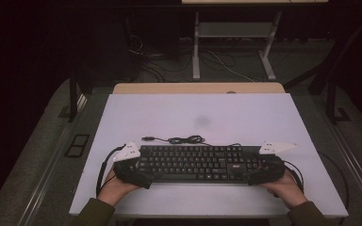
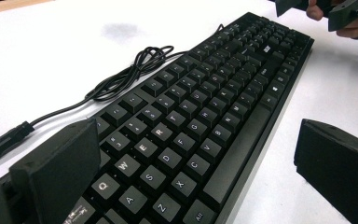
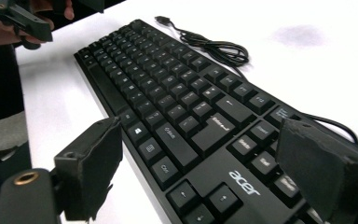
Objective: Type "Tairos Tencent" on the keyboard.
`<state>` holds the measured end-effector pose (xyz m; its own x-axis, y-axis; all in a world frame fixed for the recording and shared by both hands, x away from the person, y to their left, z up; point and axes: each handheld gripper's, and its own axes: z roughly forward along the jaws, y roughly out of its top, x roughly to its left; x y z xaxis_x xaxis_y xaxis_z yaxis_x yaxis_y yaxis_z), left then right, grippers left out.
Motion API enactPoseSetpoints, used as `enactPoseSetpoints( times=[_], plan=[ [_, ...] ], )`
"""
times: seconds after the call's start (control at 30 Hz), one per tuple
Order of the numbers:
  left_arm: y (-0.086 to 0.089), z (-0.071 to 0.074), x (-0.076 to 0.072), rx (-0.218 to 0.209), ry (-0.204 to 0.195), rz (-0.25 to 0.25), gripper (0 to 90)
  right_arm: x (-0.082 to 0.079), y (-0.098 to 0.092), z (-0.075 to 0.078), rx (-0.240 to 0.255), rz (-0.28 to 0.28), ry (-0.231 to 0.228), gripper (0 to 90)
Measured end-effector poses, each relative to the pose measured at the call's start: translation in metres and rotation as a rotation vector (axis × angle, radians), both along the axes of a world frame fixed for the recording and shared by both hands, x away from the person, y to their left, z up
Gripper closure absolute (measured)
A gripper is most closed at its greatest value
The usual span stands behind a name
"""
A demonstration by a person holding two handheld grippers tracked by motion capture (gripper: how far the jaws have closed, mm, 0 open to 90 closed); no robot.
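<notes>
Table: flat white matte top, rectangular, with a faint grey smudge near its middle; a strip of pale wood shows along the far edge.
Keyboard: long black plastic slab, full-size with number pad, lying parallel to the near edge of the table and close to it, roughly centred between the left and right edges; keys are low, square and slightly glossy, legends white.
Left gripper: at the keyboard's left end, jaws wide apart — in the left gripper view one block-shaped black pad sits at the far-side edge and the other stands off the near side, not pressing; it holds nothing yet.
Right gripper: at the right end, jaws straddling the number-pad corner, close to the case but with a gap visible at the near side; no grip that I can see.
Cable: thin black rubbery cord, loosely coiled just behind the keyboard, plug lying free toward the left edge.
Risk: if one end clamps before the other, the smooth case could pivot or slide on the slick top.
Risk: a lift could drag the loose cord — the coil may snag or swing.
Risk: pads landing on keys rather than the frame could slip.
</notes>
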<state>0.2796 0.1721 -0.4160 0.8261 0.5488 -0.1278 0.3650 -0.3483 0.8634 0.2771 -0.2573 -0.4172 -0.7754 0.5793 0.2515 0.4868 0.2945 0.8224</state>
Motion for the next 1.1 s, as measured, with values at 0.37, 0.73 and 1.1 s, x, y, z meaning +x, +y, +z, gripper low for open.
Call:
enactPoseSetpoints(
  times=[0.37, 0.73, 1.1],
  plan=[
    [-0.001, -0.001, 0.000, 0.000, 0.003, 0.002, 0.0, 0.004, 0.011, 0.000, -0.005, 0.049, 0.017, 30.7],
    [-0.002, -0.002, 0.001, 0.010, 0.003, 0.000, 0.0, 0.010, 0.024, -0.001, -0.006, 0.076, 0.034, 42.1],
    [0.001, -0.002, 0.005, 0.003, 0.004, 0.018, 0.0, 0.019, 0.035, -0.006, -0.044, 0.081, 0.020, 72.1]
  ],
)
